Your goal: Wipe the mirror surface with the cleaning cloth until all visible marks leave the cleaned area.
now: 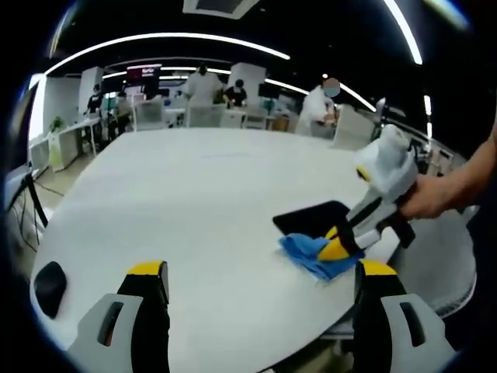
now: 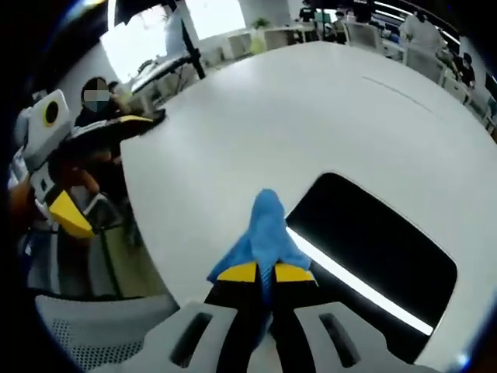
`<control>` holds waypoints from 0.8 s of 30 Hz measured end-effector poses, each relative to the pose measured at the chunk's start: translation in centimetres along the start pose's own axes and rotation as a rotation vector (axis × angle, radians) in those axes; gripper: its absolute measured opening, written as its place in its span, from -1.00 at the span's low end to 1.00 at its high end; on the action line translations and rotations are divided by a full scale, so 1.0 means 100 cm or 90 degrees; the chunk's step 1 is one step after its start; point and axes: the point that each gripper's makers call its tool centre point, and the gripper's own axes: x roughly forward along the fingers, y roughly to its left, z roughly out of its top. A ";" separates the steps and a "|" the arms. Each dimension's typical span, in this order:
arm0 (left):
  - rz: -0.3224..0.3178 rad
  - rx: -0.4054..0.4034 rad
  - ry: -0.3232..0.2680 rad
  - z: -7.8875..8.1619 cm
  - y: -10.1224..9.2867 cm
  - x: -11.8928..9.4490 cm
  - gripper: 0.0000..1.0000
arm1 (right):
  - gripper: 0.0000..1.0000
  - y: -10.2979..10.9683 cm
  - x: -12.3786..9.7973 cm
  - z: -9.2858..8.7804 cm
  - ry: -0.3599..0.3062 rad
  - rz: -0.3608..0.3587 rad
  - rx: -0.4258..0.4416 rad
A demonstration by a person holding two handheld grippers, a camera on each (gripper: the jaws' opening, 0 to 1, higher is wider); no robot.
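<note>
A dark rectangular mirror (image 2: 373, 249) lies flat on the white table (image 2: 311, 109) and reflects a bright strip of light. My right gripper (image 2: 266, 273) is shut on a blue cloth (image 2: 268, 225), whose free end rests at the mirror's left edge. In the left gripper view the mirror (image 1: 314, 217) is right of centre, and the right gripper (image 1: 340, 245), held by a hand, presses the blue cloth (image 1: 307, 252) at its near corner. My left gripper (image 1: 262, 270) hovers open over the table's near edge, holding nothing. It also appears at the left as the left gripper (image 2: 66, 214).
A small black object (image 1: 50, 284) lies near the table's left edge. A white mesh chair (image 2: 85, 326) stands off the table's edge beside a person. Desks, chairs and several people (image 1: 203, 84) fill the far side of the room.
</note>
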 end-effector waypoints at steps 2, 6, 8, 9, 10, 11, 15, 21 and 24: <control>-0.001 0.003 -0.002 0.002 -0.001 0.000 0.99 | -0.98 0.000 0.000 0.000 -0.002 0.002 0.006; -0.004 0.003 0.005 -0.002 -0.002 0.003 0.99 | -0.97 0.001 -0.001 0.000 -0.011 0.000 -0.012; 0.001 0.005 0.015 -0.009 -0.005 0.005 0.99 | -0.96 0.003 0.000 -0.001 -0.021 0.002 -0.046; 0.001 0.013 0.022 -0.013 -0.007 0.005 0.99 | -0.96 0.003 -0.001 -0.001 -0.021 0.003 -0.038; 0.002 0.031 0.035 -0.018 -0.009 0.006 0.99 | -0.96 0.002 -0.001 -0.001 -0.021 0.007 -0.039; 0.017 0.061 0.048 -0.024 -0.007 0.006 0.99 | -0.96 0.001 -0.001 0.000 -0.019 0.016 -0.037; 0.016 0.047 0.044 -0.026 -0.010 0.006 0.99 | -0.97 -0.003 0.000 0.003 0.003 0.039 0.005; 0.014 0.048 0.046 -0.026 -0.002 0.008 0.99 | -0.98 -0.016 0.007 0.019 0.000 0.042 -0.017; 0.010 0.045 0.048 -0.024 -0.002 0.010 0.99 | -0.98 -0.025 0.011 0.027 0.000 0.046 0.002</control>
